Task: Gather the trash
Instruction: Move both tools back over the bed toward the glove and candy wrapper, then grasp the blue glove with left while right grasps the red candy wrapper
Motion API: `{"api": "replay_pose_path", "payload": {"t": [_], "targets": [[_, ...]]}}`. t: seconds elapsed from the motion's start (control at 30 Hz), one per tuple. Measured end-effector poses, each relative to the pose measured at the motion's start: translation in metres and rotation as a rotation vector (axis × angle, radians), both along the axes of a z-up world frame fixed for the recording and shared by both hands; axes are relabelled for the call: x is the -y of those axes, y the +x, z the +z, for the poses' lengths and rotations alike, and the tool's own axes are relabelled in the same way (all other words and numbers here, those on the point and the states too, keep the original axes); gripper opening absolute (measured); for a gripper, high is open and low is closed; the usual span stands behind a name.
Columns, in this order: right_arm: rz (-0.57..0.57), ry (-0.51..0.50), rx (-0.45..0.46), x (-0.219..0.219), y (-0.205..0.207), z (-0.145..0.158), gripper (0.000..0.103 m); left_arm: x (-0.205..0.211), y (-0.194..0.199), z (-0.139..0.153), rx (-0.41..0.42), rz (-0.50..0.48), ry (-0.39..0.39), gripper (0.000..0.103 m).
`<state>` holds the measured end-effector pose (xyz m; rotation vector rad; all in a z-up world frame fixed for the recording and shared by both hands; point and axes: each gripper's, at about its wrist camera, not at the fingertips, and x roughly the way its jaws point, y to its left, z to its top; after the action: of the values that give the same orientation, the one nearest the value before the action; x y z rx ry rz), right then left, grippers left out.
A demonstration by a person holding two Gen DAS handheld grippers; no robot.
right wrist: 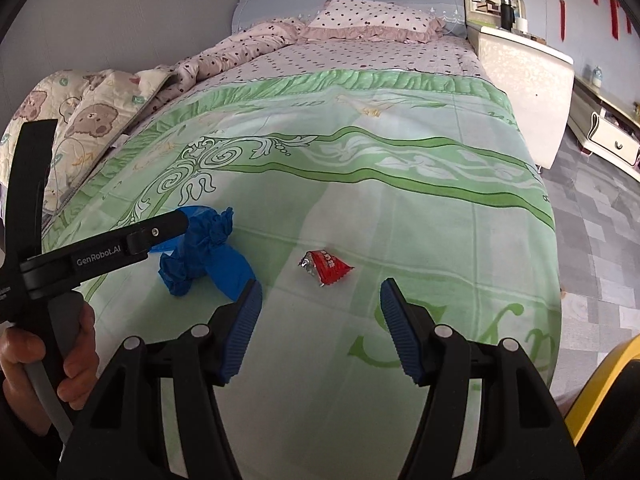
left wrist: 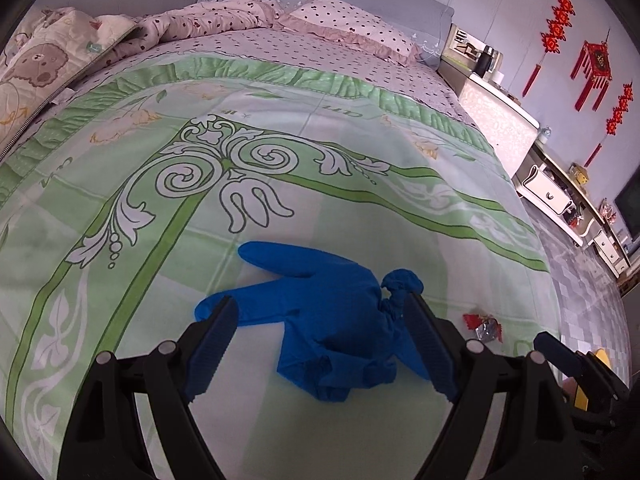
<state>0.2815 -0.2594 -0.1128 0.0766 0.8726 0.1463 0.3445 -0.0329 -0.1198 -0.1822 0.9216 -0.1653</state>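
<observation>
A crumpled blue rubber glove (left wrist: 332, 312) lies on the green patterned bedspread (left wrist: 280, 128). My left gripper (left wrist: 320, 304) is open, its two fingers on either side of the glove, low over the bed. The glove also shows in the right wrist view (right wrist: 208, 252), with the left gripper's finger (right wrist: 160, 232) over it. A red and silver snack wrapper (right wrist: 326, 266) lies on the bedspread to the right of the glove; it also shows in the left wrist view (left wrist: 482, 324). My right gripper (right wrist: 320, 292) is open and empty, just short of the wrapper.
Pink spotted pillow (right wrist: 372, 16) and quilt at the head of the bed. A bear-print blanket (right wrist: 80, 116) lies at the left edge. A white nightstand (right wrist: 524, 80) and low cabinets stand to the right, beside grey floor (right wrist: 592, 240). A yellow object (right wrist: 600, 384) is at the lower right.
</observation>
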Motion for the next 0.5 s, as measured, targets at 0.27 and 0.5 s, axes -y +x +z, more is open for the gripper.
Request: {"api": "replay_pose_path", "payload": {"t": [0.27,0.5], "targets": [[-0.001,-0.031,-0.033,-0.004,0.025,-0.023,0.052,0.006,0.006,-0.019,-0.023,-0.003,-0.039,0.075],[-0.004,-0.040,-0.041,-0.006,0.038,-0.031,0.040,0.010,0.005,-0.032,-0.018,-0.001,-0.030,0.063]]}}
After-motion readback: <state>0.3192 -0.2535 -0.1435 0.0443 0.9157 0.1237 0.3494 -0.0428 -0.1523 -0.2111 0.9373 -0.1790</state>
